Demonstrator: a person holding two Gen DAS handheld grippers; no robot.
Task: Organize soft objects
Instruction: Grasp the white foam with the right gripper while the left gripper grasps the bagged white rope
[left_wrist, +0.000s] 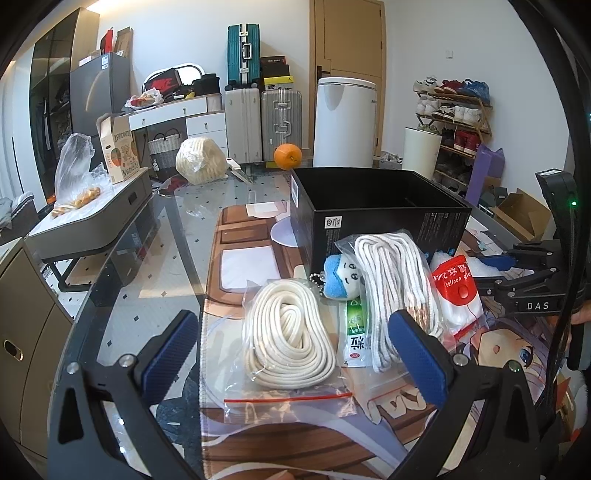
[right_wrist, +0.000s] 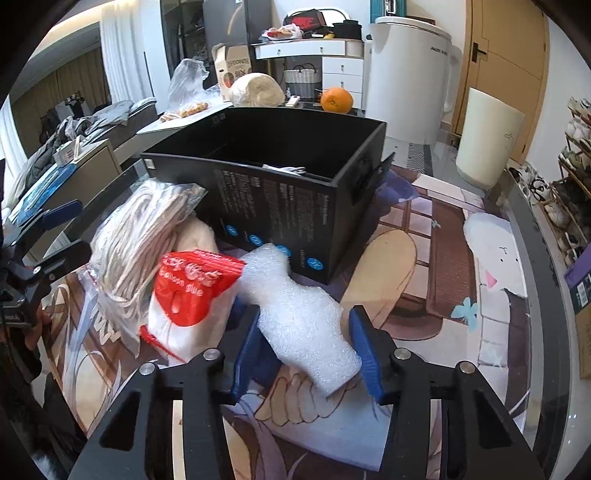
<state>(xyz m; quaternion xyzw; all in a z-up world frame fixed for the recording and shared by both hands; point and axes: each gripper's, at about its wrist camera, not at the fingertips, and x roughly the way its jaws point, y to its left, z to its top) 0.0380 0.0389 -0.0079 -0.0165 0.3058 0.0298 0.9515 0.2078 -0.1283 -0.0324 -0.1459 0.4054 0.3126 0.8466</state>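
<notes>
Soft stuff is piled up on the printed mat (left_wrist: 240, 258) covering the glass surface (left_wrist: 147, 258), right against the near wall of a black box (left_wrist: 388, 206). In the left wrist view, a bagged coil of cream rope (left_wrist: 288, 332) is seen dead centre, between the wide-open fingers of the left claw (left_wrist: 295, 354), with nothing gripped. At about 1 o'clock from that coil, a second bag of white cord (left_wrist: 395, 280) is leaned on the box, and a little blue-and-white plush (left_wrist: 341, 275) is tucked between the two. A red-topped balloon glue pack (left_wrist: 454, 284) is found further out at 2 o'clock, with the right claw (left_wrist: 502, 266) poking in from 3 o'clock. In the right wrist view, a white foam piece (right_wrist: 303, 314) is straddled by the right claw (right_wrist: 306, 354); its blue pads (right_wrist: 364, 354) are set on either side of the foam, but whether it's actually being squeezed can't really be told. An orange (right_wrist: 336, 99) is parked behind the box at 12 o'clock.
</notes>
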